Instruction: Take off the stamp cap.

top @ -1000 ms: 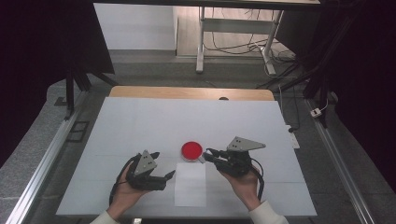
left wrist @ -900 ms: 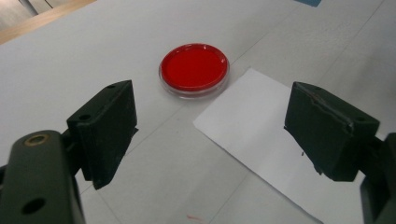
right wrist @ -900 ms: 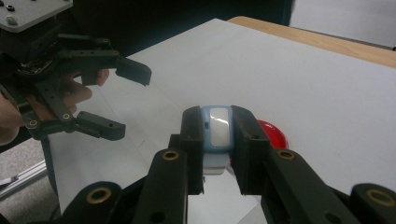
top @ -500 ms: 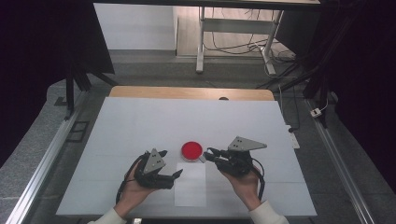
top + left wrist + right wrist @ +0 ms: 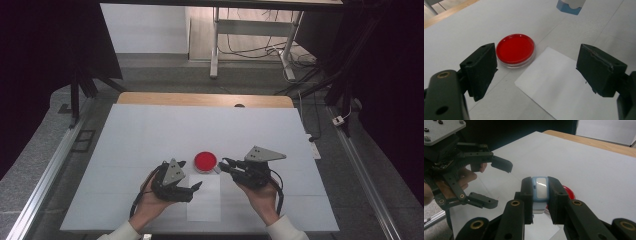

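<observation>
Evidently a light, rigid load: right gripper [image 5: 541,195] clamps the small blue-and-white block [image 5: 540,188] across its flat sides.
Left gripper [image 5: 536,70], fingers spread wide, faces the red-filled dish [image 5: 515,49]; likely brittle and slick, best taken by the rim.

My jaws on both grippers: black, matte. Left gripper [image 5: 196,187], right gripper [image 5: 225,165] each topped by plain grey plate. Right one pinches small device [image 5: 540,188]: light blue casing, pale white-grey face. Petri dish [image 5: 515,50] at 11 o'clock from my left jaws: vivid red fill, clear rim. Paper sheet [image 5: 564,85]: plain white. Table [image 5: 150,130]: pale blue-white, unpatterned, tan wood edge at 12 o'clock. Surroundings dark.
</observation>
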Available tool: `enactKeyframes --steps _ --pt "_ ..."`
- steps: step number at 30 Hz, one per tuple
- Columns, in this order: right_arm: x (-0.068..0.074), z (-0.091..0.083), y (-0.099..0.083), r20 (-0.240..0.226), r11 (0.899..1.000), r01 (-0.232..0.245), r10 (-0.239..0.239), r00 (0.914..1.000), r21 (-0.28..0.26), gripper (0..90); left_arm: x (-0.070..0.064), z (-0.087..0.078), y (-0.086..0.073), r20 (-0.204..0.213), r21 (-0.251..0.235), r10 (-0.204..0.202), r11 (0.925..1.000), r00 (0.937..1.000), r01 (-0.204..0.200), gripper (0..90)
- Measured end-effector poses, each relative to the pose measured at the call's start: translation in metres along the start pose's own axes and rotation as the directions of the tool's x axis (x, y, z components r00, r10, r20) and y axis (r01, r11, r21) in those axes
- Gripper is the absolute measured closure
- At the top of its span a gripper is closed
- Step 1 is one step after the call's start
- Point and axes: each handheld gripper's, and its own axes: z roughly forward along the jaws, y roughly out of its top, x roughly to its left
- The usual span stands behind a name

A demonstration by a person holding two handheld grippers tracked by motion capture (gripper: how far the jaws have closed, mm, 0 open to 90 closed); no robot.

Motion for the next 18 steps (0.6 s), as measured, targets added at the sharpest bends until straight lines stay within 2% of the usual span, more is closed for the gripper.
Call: enactKeyframes --steps 18 --pt "-0.001 0.001 -0.002 0.013 1.000 -0.016 0.016 0.9998 -0.006 74.8 -0.011 0.016 0.009 0.001 0.005 0.034 0.9994 0.9994 -0.034 17.5"
